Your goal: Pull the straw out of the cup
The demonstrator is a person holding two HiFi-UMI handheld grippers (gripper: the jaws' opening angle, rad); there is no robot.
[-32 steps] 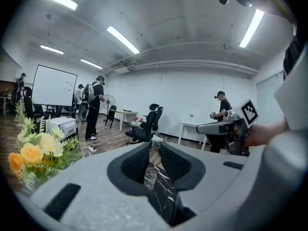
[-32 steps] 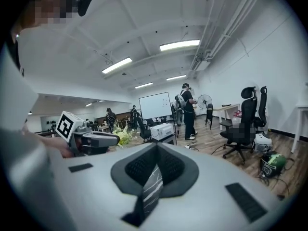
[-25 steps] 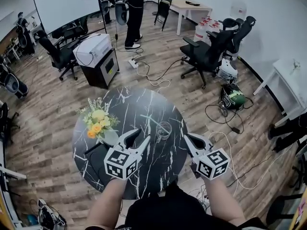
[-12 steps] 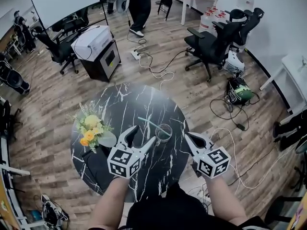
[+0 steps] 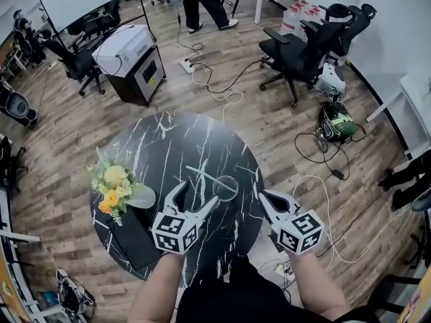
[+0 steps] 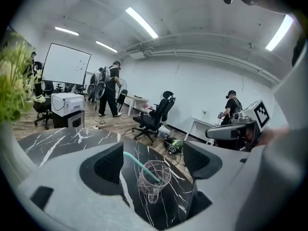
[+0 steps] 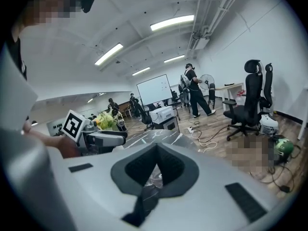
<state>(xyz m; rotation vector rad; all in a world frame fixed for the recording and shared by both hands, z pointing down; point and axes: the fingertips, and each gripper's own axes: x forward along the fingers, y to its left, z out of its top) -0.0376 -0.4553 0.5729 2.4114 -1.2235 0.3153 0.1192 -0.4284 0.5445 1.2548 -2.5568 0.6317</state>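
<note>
The cup point(image 5: 226, 188) stands upright on the near right part of the worktop point(image 5: 168, 136); the straw point(image 5: 209, 178) rests in it, leaning out to the far left, so its free end is offered to the left gripper point(image 5: 199, 192); that gripper's jaws have just been opening and stand wide, with cup and straw ahead between them, untouched; the right gripper point(image 5: 264, 198), jaws together and empty, sits just right of the cup, probably to brace it.

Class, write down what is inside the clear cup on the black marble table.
A teal straw stands slanted inside the cup, its top leaning over the rim. Whether liquid is there cannot be told.
</note>
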